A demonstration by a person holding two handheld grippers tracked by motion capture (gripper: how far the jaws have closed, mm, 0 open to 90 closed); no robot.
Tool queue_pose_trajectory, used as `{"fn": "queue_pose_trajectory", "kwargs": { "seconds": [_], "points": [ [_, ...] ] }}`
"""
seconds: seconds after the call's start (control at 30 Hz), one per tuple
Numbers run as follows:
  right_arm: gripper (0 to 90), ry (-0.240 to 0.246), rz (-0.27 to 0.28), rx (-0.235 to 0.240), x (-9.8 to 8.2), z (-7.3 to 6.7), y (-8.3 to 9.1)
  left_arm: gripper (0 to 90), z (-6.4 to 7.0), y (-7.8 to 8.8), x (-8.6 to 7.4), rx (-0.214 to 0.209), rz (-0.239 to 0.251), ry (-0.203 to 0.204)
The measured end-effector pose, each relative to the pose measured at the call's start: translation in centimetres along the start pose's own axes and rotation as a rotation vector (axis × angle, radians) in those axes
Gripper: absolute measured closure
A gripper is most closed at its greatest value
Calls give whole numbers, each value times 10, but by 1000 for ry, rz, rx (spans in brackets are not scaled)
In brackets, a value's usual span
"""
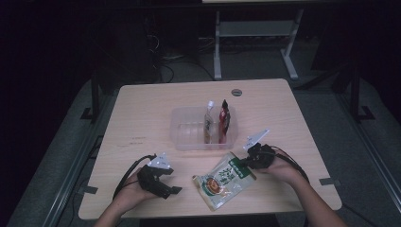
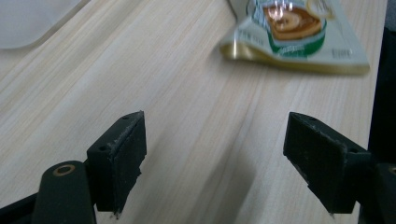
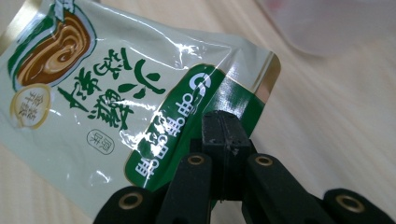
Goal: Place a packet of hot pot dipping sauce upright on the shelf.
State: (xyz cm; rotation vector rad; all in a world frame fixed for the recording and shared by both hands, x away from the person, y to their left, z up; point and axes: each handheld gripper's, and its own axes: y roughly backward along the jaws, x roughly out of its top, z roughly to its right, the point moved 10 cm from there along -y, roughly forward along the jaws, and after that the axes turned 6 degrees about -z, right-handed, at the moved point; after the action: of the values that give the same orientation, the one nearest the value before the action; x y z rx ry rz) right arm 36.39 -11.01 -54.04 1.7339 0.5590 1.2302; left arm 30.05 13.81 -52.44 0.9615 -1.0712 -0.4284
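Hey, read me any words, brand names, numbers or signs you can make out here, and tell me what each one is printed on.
Green and white pouch, held at its corner by the right gripper: large green Chinese characters and a white-on-green band of characters, too distorted by glare and angle to quote.
Same pouch, small oval stamp: two characters, blurred.
Two sachets in the clear tray: print too small to read.
Table: none.

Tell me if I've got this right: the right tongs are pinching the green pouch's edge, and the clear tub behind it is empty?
Not quite. The clear tub holds two upright sachets, as the high view shows. The right tongs do pinch the green pouch.
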Motion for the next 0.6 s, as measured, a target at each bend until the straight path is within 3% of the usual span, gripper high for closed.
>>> {"fn": "queue_pose_trajectory", "kwargs": {
  "seconds": [0.13,0.27,0.43,0.47,0.6],
  "points": [
    [900,28,4,34,7,-16,-6,208,3,-2,5,-11,6,-13],
    [900,42,5,26,11,-22,-8,207,8,-6,12,-22,13,-32],
    [900,6,52,11,11,-19,3,208,13,-7,23,-18,32,-21],
    [889,-40,69,21,12,-21,7,208,15,-8,25,-20,36,-14],
    [753,-65,81,8,5,-20,14,208,24,-17,33,-22,34,-21]
  ]
}}
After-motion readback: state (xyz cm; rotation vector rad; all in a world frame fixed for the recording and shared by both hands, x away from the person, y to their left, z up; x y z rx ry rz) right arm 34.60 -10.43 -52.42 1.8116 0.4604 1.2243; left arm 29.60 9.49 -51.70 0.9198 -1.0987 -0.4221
